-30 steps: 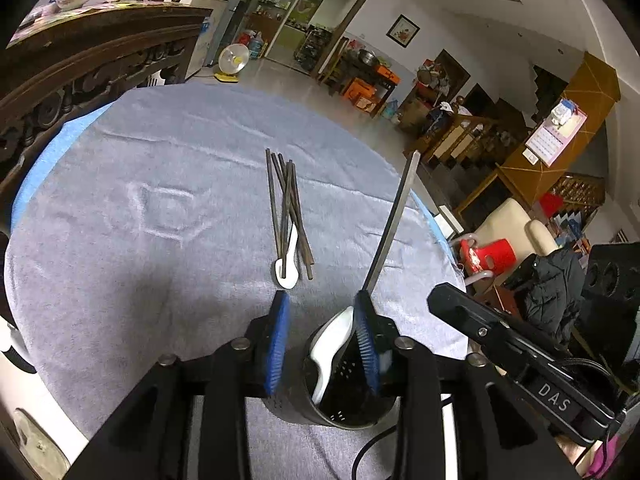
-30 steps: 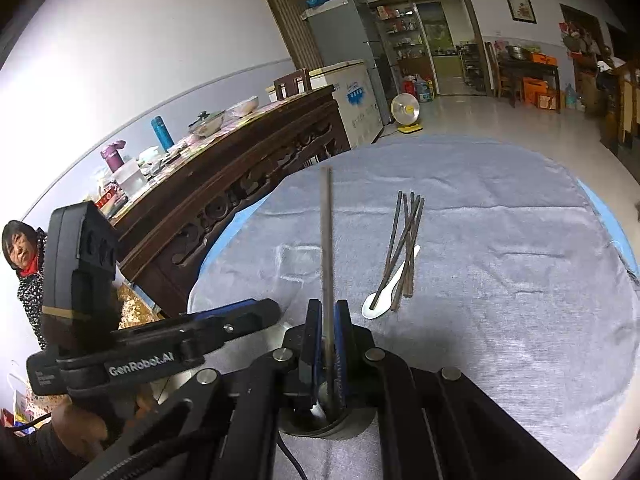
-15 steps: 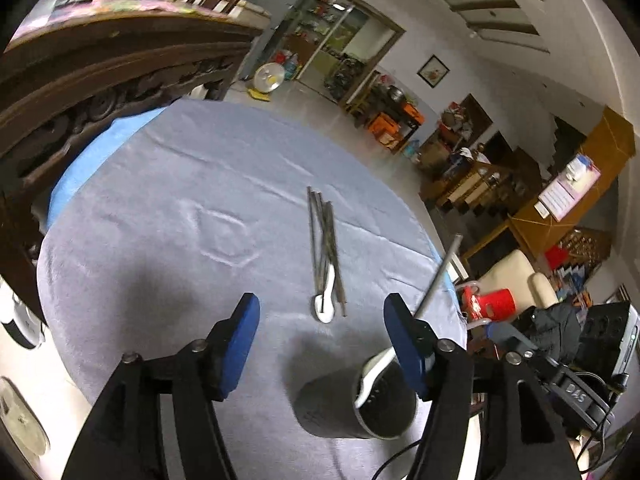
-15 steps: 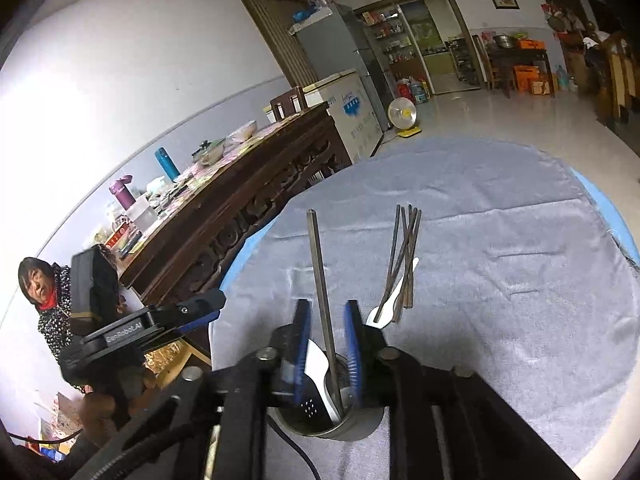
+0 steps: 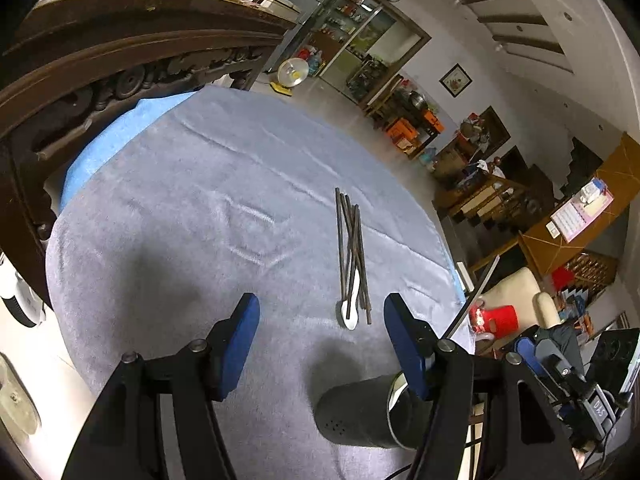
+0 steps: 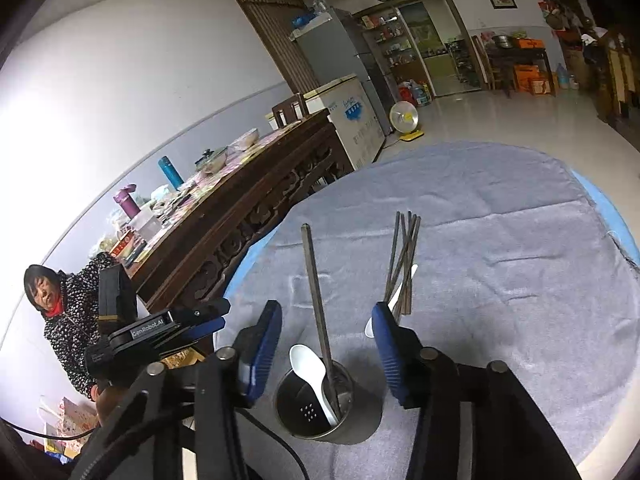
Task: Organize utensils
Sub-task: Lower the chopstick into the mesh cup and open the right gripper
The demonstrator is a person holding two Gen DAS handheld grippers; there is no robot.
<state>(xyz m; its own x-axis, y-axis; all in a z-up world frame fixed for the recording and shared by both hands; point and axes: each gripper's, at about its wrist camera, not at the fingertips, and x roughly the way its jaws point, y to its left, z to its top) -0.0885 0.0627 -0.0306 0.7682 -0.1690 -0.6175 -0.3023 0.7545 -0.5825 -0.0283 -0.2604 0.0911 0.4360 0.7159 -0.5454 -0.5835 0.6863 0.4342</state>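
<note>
A dark metal utensil holder (image 6: 328, 410) stands on the grey tablecloth near its front edge, holding a white spoon (image 6: 310, 368) and one dark chopstick (image 6: 318, 308) that leans up out of it. The holder also shows in the left wrist view (image 5: 356, 414). Further out lie several dark chopsticks (image 5: 352, 256) in a bundle over another white spoon (image 5: 349, 312). My right gripper (image 6: 326, 354) is open and empty, just above the holder. My left gripper (image 5: 322, 346) is open and empty, above the cloth to the left of the holder.
The round table (image 5: 180, 208) has a blue edge under the grey cloth. A carved dark wooden sideboard (image 6: 248, 200) with bottles and bowls stands close on the left. A person (image 6: 60, 312) is behind the left gripper. Chairs and clutter lie beyond the right edge.
My right gripper opened and let go of the chopstick, which now stands in the holder. My left gripper opened off the holder and pulled back and left.
</note>
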